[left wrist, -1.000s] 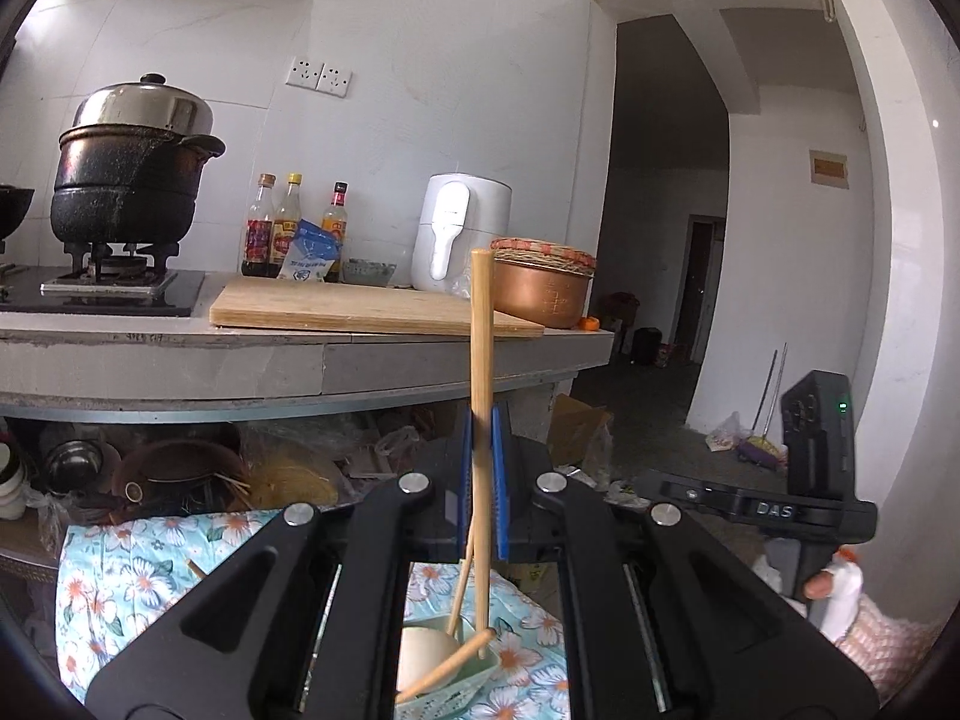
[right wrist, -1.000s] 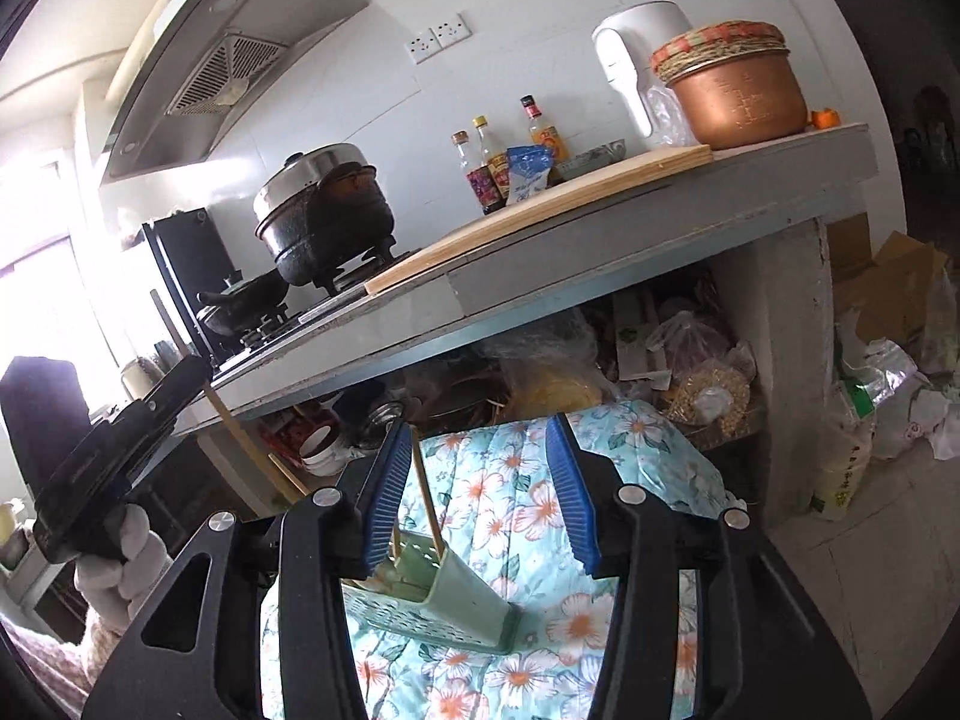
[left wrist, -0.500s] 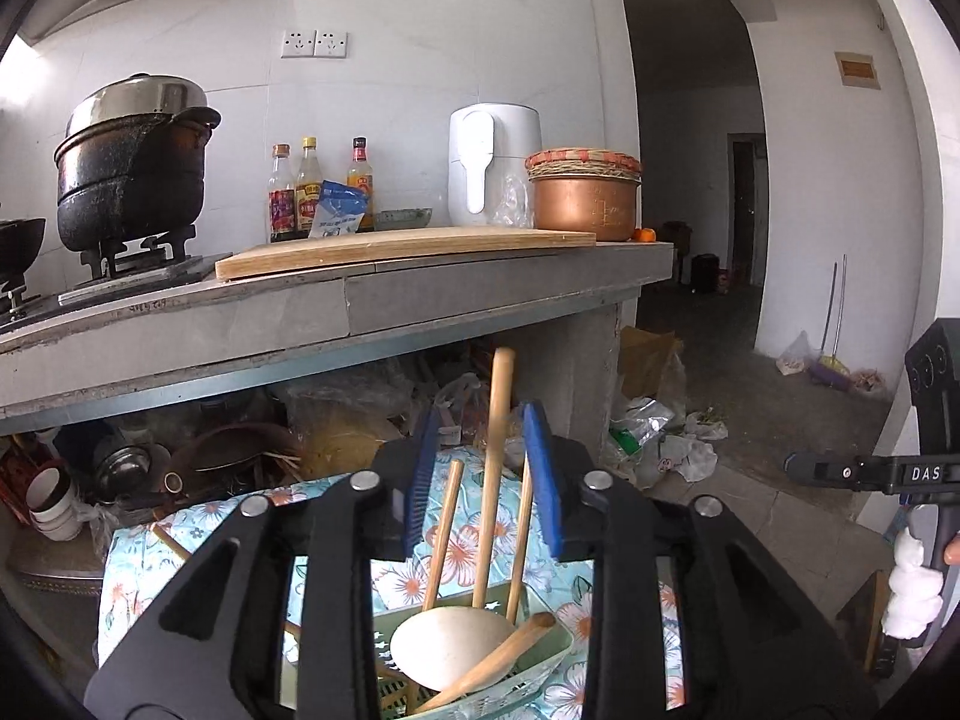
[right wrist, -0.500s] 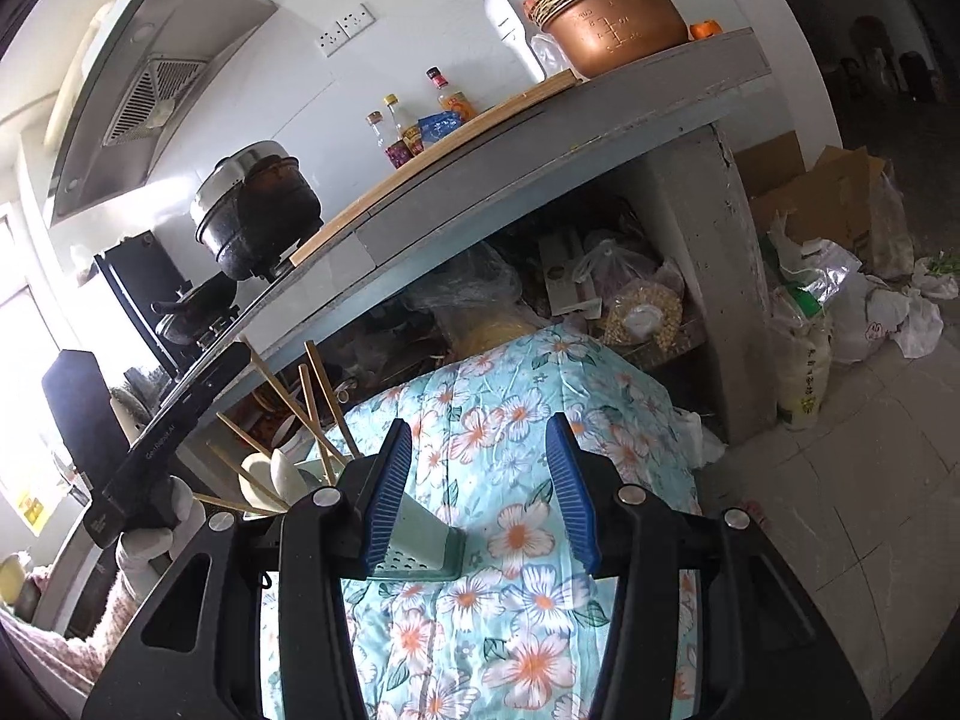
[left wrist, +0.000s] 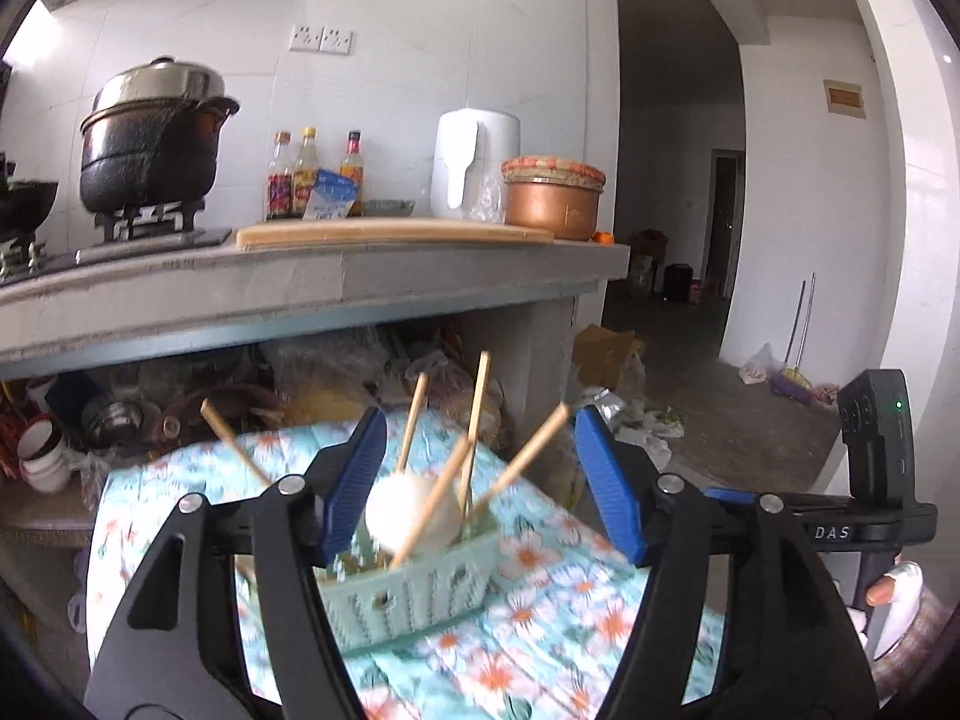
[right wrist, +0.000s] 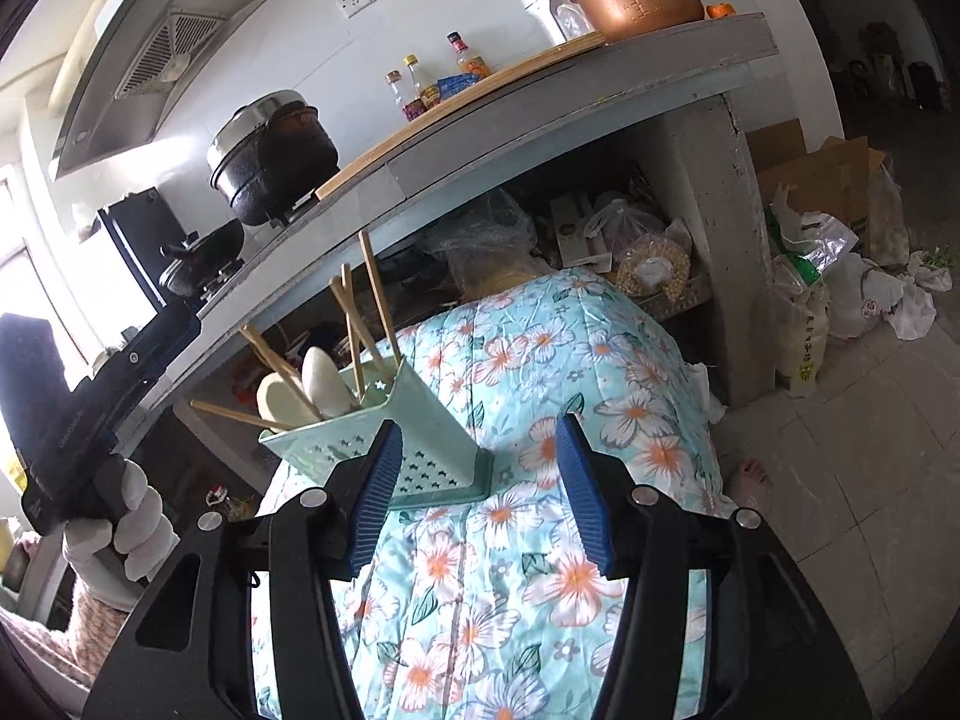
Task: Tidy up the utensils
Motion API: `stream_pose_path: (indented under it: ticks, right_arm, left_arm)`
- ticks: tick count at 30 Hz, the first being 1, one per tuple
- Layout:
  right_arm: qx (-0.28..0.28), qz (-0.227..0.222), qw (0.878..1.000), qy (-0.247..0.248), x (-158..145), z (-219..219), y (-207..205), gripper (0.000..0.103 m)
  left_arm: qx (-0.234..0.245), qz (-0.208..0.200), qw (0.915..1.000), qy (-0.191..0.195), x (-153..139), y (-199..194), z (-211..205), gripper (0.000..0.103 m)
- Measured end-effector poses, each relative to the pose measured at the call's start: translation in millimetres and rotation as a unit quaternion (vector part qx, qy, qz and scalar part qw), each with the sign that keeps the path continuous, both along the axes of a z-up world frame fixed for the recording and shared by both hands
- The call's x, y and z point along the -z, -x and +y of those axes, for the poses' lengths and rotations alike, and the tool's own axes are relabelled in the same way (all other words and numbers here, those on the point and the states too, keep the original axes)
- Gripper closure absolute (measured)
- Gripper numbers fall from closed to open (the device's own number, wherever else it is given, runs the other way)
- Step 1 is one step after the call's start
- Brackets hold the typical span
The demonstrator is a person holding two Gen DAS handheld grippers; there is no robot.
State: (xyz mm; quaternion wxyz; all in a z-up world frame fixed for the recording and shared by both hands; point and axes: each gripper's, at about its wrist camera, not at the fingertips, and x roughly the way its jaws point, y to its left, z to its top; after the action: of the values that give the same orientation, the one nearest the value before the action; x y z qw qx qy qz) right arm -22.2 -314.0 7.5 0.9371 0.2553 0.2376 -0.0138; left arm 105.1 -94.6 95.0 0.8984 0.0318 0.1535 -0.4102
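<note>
A pale green utensil basket [left wrist: 414, 591] stands on a floral-covered table [left wrist: 540, 630]. It holds several wooden chopsticks [left wrist: 477, 420] and a pale rice paddle [left wrist: 405, 510], all leaning outward. My left gripper [left wrist: 480, 480] is open and empty, just above and in front of the basket. In the right wrist view the same basket [right wrist: 408, 438] sits just left of my right gripper [right wrist: 480, 492], which is open and empty over the cloth [right wrist: 540, 360]. The chopsticks [right wrist: 378, 306] and paddles [right wrist: 321, 381] stick up from it.
A concrete counter [left wrist: 300, 294] runs behind the table, with a black pot [left wrist: 153, 138], bottles [left wrist: 306, 174], a cutting board [left wrist: 390, 234] and a copper pot [left wrist: 552, 198]. Clutter fills the shelf under it. Bags and boxes [right wrist: 828, 252] lie on the floor to the right.
My left gripper has let go of the chopstick it held, opened wide and pulled back; the chopstick now stands in the basket. My right gripper has shifted right of the basket, still open.
</note>
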Motion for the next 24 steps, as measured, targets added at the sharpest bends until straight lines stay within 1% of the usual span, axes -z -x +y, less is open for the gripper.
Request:
stream_pose_path:
  ticks: [3,4,6,7,8,9,10,11,13,14,16,18,21,24]
  right_arm:
    - [-0.009,0.006,1.0,0.024,-0.3,20.5,0.9,0.042]
    - [-0.012,0.009,0.999,0.032,-0.8,27.3,0.7,0.039]
    - [-0.014,0.013,0.998,0.054,-1.5,40.7,0.1,0.035]
    - [-0.014,0.015,0.998,0.067,-1.7,48.0,0.3,0.031]
    - [-0.014,0.016,0.997,0.078,-1.6,54.9,0.2,0.027]
    - [-0.015,0.017,0.996,0.09,-1.5,62.0,0.5,0.023]
    - [-0.015,0.018,0.995,0.101,-1.5,68.3,0.9,0.021]
    - [-0.013,0.019,0.993,0.113,-1.5,74.6,1.6,0.017]
    - [-0.003,0.021,0.99,0.139,-1.3,85.4,3.6,0.011]
    - [0.003,0.021,0.988,0.15,-1.2,89.5,4.8,0.007]
    - [0.012,0.02,0.986,0.164,0.4,95.7,5.5,0.006]
    - [0.016,0.031,0.985,0.17,3.3,99.5,1.7,0.006]
    - [0.019,0.049,0.982,0.18,5.6,107.1,-6.6,0.006]
    - [0.017,0.056,0.978,0.2,5.6,116.5,-10.4,0.006]
  left_arm:
    - [-0.013,0.027,0.9995,-0.003,12.9,10.3,18.9,0.033]
    - [-0.023,0.034,0.9992,-0.002,16.7,12.7,25.8,0.032]
    - [-0.043,0.046,0.998,-0.001,25.8,18.1,40.0,0.025]
    - [-0.056,0.052,0.9971,-0.002,30.6,20.7,46.4,0.025]
    - [-0.07,0.057,0.996,-0.003,35.1,22.0,52.5,0.021]
    - [-0.089,0.061,0.9942,-0.005,40.1,24.7,58.5,0.017]
    - [-0.11,0.065,0.9917,-0.011,45.3,27.8,64.2,0.016]
    - [-0.13,0.067,0.9891,-0.016,49.7,30.4,69.3,0.014]
    - [-0.173,0.073,0.9817,-0.031,56.6,32.6,76.7,0.012]
    - [-0.198,0.077,0.9763,-0.043,61.2,34.6,79.8,0.012]
    - [-0.222,0.085,0.9694,-0.062,69.1,35.9,85.3,0.011]
    - [-0.227,0.096,0.9665,-0.073,75.8,35.7,90.2,0.011]
    - [-0.24,0.115,0.9607,-0.079,84.2,33.2,98.1,0.011]
    - [-0.279,0.124,0.9478,-0.092,90.1,30.6,103.3,0.011]
